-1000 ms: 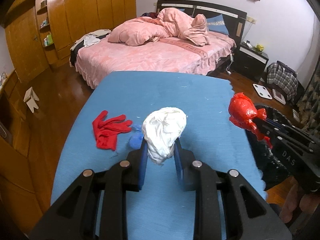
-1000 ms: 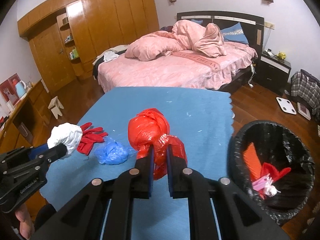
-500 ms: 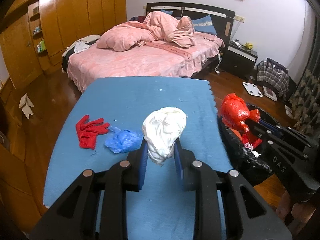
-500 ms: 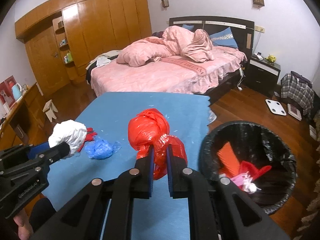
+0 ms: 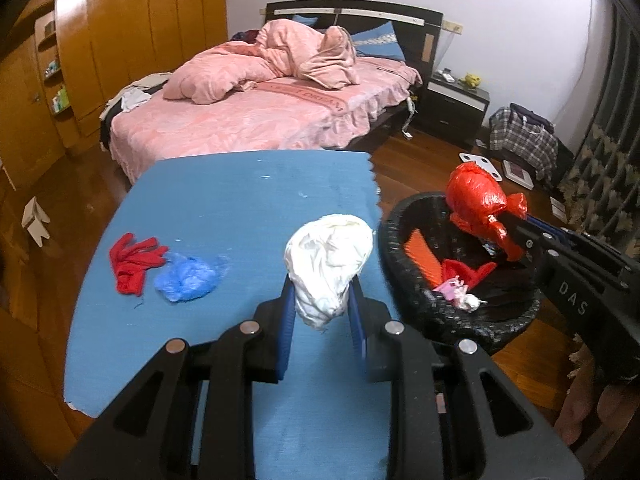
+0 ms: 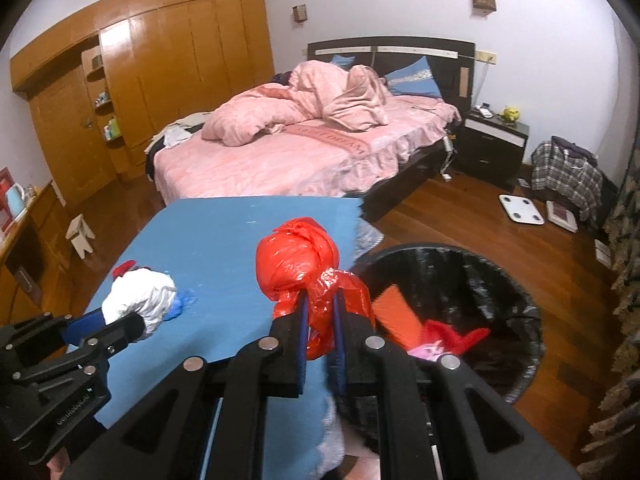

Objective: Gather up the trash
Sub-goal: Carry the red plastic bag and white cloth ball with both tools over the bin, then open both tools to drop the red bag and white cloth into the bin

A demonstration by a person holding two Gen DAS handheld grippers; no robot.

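My left gripper (image 5: 322,300) is shut on a crumpled white wad (image 5: 328,264), held above the blue table (image 5: 240,200) near its right edge. My right gripper (image 6: 319,312) is shut on a knotted red plastic bag (image 6: 298,264), which hangs over the rim of the black-lined trash bin (image 6: 532,320). In the left wrist view the red bag (image 5: 476,204) sits above the bin (image 5: 400,248), which holds orange, red and pink scraps. A red glove (image 5: 134,260) and a blue plastic wad (image 5: 188,278) lie on the table's left part.
A pink bed (image 5: 260,120) stands beyond the table, with a dark nightstand (image 5: 456,108) to its right. A white scale (image 6: 522,209) and a plaid bag (image 6: 568,172) lie on the wood floor. Wooden wardrobes (image 6: 160,80) line the left wall.
Both grippers have carried their loads to the right. The bin has come into fuller view, and the red bag is now over it instead of over the table.
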